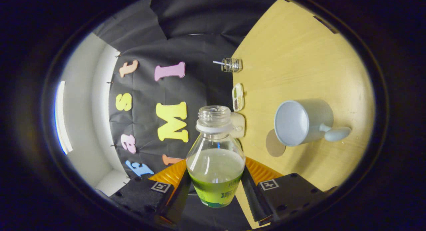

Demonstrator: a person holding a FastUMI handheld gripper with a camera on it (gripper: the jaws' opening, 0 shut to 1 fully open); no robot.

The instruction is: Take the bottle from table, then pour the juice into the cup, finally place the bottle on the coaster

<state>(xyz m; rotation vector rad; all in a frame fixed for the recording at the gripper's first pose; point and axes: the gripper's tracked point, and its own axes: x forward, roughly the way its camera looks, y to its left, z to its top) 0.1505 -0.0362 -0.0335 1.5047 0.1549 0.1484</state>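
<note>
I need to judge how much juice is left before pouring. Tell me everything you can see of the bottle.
The bottle is clear, plastic by its look, with a rounded shoulder, a white neck ring and an open mouth with no cap. A green label wraps its lower body. Pale yellowish juice fills it to just below the shoulder. It sits between the fingers of the tool, both pressing its sides, held clear of the wooden table, with the pale cup to one side.

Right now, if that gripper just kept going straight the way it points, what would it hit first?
The gripper is shut on the open juice bottle, so the bottle leads. Straight beyond its mouth hangs the black cloth wall, probably the first contact, though depth is unclear. The cup lies off to one side.
</note>
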